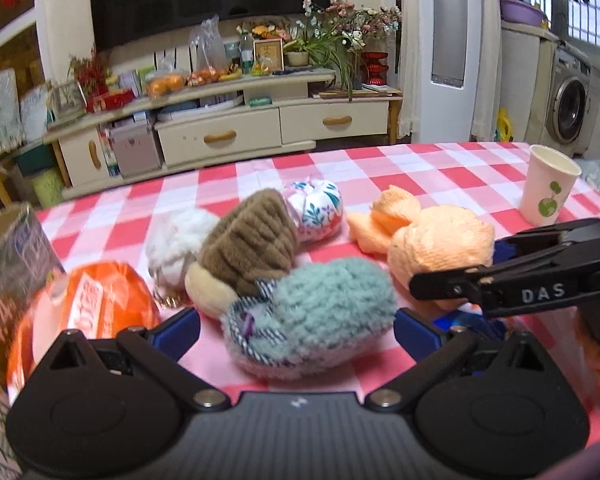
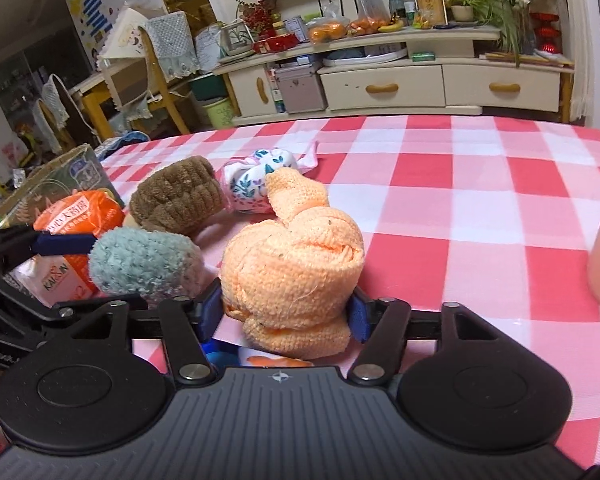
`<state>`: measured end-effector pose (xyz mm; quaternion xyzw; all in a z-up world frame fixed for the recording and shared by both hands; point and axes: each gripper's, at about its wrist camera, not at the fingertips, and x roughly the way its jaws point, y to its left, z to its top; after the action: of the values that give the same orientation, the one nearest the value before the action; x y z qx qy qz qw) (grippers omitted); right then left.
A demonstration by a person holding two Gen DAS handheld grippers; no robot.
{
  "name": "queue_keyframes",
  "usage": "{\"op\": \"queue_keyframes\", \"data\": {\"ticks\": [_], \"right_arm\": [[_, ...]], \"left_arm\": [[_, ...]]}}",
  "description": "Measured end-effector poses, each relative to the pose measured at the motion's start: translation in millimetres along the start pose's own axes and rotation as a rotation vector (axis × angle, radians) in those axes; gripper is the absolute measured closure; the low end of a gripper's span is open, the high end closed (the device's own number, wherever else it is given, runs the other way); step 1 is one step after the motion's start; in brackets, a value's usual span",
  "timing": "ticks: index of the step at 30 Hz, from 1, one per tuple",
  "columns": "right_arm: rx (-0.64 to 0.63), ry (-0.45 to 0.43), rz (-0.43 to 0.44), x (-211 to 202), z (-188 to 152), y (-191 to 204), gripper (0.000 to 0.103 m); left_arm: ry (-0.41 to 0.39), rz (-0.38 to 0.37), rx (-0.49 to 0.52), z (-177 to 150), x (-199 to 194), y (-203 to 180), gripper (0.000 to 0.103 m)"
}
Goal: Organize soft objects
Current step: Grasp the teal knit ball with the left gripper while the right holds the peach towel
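Note:
A rolled peach knitted towel point(image 2: 296, 264) lies on the red-checked tablecloth point(image 2: 460, 208). My right gripper point(image 2: 284, 314) is open around its near end, with one blue pad standing at each side and not squeezing it. A teal fuzzy slipper point(image 1: 312, 312) lies just ahead of my left gripper point(image 1: 296, 328), whose jaws are spread wide with gaps to the slipper. Behind it sit a brown plush slipper point(image 1: 252, 248), a floral fabric ball point(image 1: 316, 208) and a white fluffy piece point(image 1: 176, 240). One finger point(image 1: 480, 284) of the right gripper crosses in front of the towel in the left wrist view.
An orange packet point(image 1: 88, 304) and a cardboard box point(image 1: 8, 252) sit at the left edge of the table. A paper cup point(image 1: 548, 188) stands at the right. Bare checked cloth stretches behind and to the right of the pile. A TV cabinet point(image 2: 380, 84) stands beyond the table.

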<state>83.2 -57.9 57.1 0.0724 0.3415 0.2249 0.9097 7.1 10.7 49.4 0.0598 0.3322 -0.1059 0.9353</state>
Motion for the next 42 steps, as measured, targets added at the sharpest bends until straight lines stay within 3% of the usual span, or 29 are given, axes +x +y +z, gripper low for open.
{"op": "queue_keyframes", "data": {"ticks": [1, 2, 12, 20, 25, 26, 42], "right_arm": [[-0.006, -0.003, -0.017, 0, 0, 0, 0.004], [-0.014, -0.009, -0.031, 1, 0, 0, 0.002], [0.020, -0.048, -0.057, 5, -3, -6, 0.000], [0.055, -0.087, -0.049, 6, -7, 0, 0.000], [0.046, -0.087, -0.086, 6, -7, 5, 0.020], [0.047, -0.089, -0.090, 6, -7, 6, 0.021], [0.148, -0.155, -0.186, -26, -18, 16, 0.025]], "left_arm": [[-0.007, 0.012, 0.016, 1, 1, -1, 0.001], [-0.013, 0.022, 0.032, 2, 2, -2, 0.001], [-0.038, 0.016, 0.103, 7, 16, -14, 0.001], [0.004, 0.022, 0.105, 6, 28, -16, 0.030], [0.009, 0.022, 0.098, 6, 27, -18, 0.036], [0.009, 0.021, 0.097, 6, 27, -18, 0.041], [0.044, -0.052, -0.019, 1, 3, -1, 0.043]]}}
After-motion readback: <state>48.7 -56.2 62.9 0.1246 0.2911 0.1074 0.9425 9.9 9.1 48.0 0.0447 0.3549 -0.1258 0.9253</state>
